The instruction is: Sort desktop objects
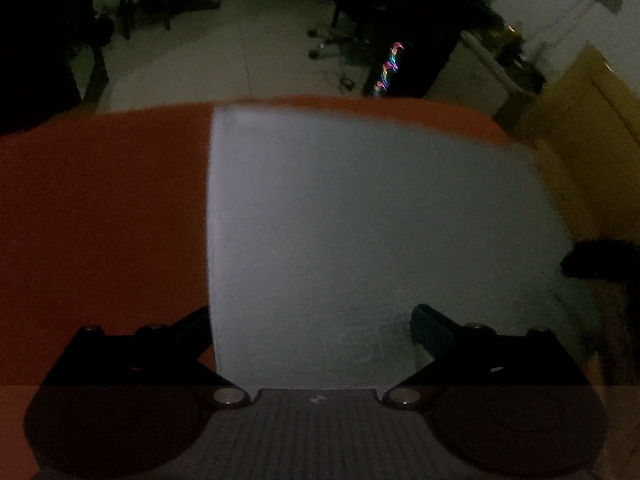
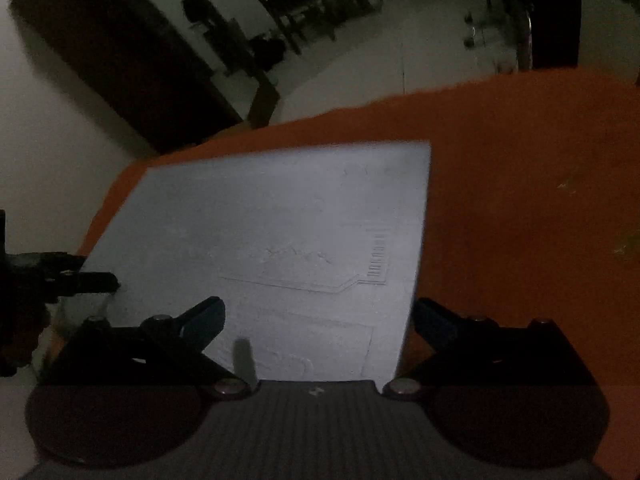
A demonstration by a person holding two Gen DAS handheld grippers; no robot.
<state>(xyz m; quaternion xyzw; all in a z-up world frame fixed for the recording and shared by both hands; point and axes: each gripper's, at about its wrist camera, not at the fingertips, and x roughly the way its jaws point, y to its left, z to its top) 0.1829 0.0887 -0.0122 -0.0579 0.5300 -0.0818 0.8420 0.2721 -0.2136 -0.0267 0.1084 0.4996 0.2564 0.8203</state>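
While both views are dim, a pale grey mat [image 1: 372,232] can be seen lying flat on an orange table [image 1: 100,216]. The left gripper [image 1: 310,326] is held low over the mat's near edge, pointing forward, its jaws spread wide with nothing between them; its left finger [image 1: 192,328] is over the orange surface, just at the mat's left edge. The right gripper [image 2: 318,320] is likewise held low and spread, empty, one finger [image 2: 204,318] over the mat [image 2: 280,232] and the other over the table [image 2: 520,200]. Faint embossed lines are seen on the mat. At the left of the right view, the left gripper [image 2: 80,280] is seen at the mat's border.
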